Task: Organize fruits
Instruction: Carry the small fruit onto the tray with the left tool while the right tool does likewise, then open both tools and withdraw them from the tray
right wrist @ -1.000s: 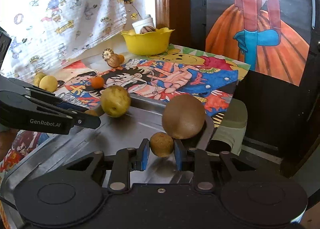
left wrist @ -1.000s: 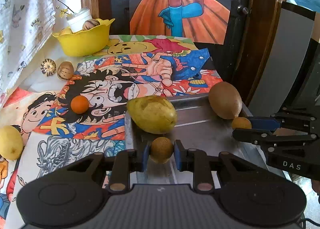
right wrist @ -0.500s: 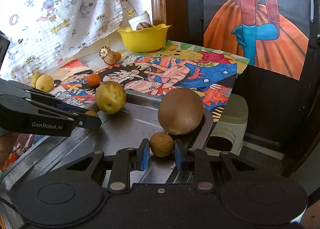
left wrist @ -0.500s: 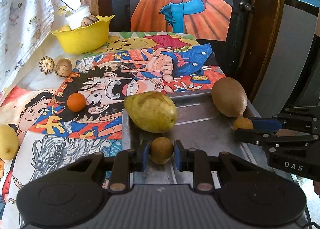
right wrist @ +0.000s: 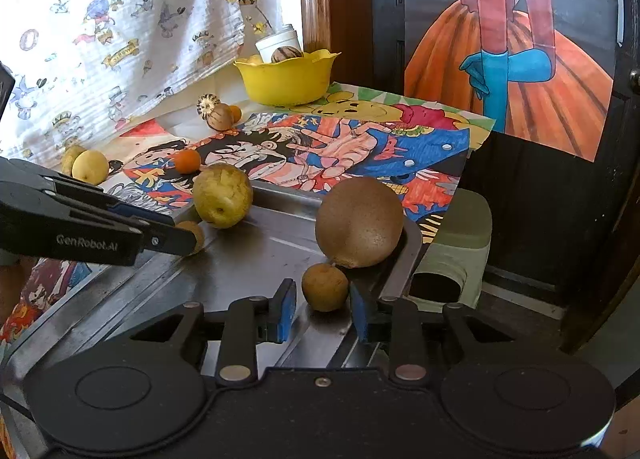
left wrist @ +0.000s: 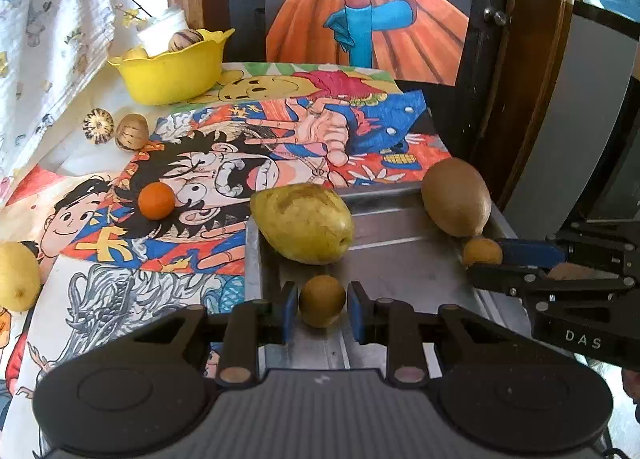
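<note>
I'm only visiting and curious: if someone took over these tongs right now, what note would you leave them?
Left tongs: around a small round brown fruit, low over the grey metal tray; gripping or not, cannot tell.
Right tongs: same, around a second small brown fruit beside the large brown oval fruit.
Done: yellow-green pear-shaped fruit and the oval fruit lie in the tray.
To do: small orange fruit, yellow round fruit and striped nut-like fruits on the cartoon cloth.
</note>
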`<state>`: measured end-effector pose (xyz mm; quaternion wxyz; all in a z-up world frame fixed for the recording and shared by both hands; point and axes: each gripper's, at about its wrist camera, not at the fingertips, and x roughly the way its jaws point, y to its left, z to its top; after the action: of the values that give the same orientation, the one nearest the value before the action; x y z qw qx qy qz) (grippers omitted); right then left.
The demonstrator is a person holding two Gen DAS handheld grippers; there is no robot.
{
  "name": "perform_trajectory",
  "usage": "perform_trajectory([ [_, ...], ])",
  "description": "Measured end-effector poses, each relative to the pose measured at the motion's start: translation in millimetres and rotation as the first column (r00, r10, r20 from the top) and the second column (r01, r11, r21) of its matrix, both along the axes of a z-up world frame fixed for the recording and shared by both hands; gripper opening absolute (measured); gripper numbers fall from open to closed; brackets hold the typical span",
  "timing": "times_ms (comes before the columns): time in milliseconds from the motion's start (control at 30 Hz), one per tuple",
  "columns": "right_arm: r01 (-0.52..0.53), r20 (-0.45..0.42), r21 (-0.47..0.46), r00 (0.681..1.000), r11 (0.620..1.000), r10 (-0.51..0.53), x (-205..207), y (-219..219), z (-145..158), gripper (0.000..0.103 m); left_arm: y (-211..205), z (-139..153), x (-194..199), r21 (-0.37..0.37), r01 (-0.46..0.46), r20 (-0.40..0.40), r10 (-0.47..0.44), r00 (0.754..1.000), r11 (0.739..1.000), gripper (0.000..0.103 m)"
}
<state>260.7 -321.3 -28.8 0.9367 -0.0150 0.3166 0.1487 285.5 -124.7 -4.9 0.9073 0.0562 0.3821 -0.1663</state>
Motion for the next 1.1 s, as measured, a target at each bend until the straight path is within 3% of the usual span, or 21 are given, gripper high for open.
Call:
perform_trajectory([
  [133, 0.001, 0.012, -0.003, 1.0, 1.0, -0.001, -9, 1, 7, 0.041, 4, 8, -7, -0.006, -0.013, 0.015, 0.013, 1.0, 1.0, 0.038],
  [200, 0.002, 0.018, -0.002, 1.0, 1.0, -0.002, -14, 1, 11, 0.045, 7, 13, -13, -0.013, -0.03, 0.027, 0.031, 0.999, 0.999, 0.059],
  [400, 0.005, 0.035, 0.008, 0.999, 1.0, -0.005, -35, 1, 24, 0.064, 20, 28, -35, -0.04, -0.09, 0.071, 0.093, 0.993, 0.995, 0.087],
  [567, -0.006, 0.047, 0.027, 0.999, 1.0, 0.004, -56, 4, 35, 0.082, 33, 39, -52, -0.072, -0.132, 0.092, 0.138, 0.986, 0.989, 0.101],
  [733, -0.022, 0.045, 0.048, 0.999, 0.999, 0.02, -80, 13, 43, 0.097, 45, 44, -73, -0.085, -0.169, 0.107, 0.178, 0.978, 0.982, 0.102],
  [1100, -0.049, -0.036, 0.049, 0.998, 0.998, 0.051, -139, 41, 43, 0.102, 79, 41, -138, -0.134, -0.251, 0.12, 0.267, 0.956, 0.959, 0.102],
])
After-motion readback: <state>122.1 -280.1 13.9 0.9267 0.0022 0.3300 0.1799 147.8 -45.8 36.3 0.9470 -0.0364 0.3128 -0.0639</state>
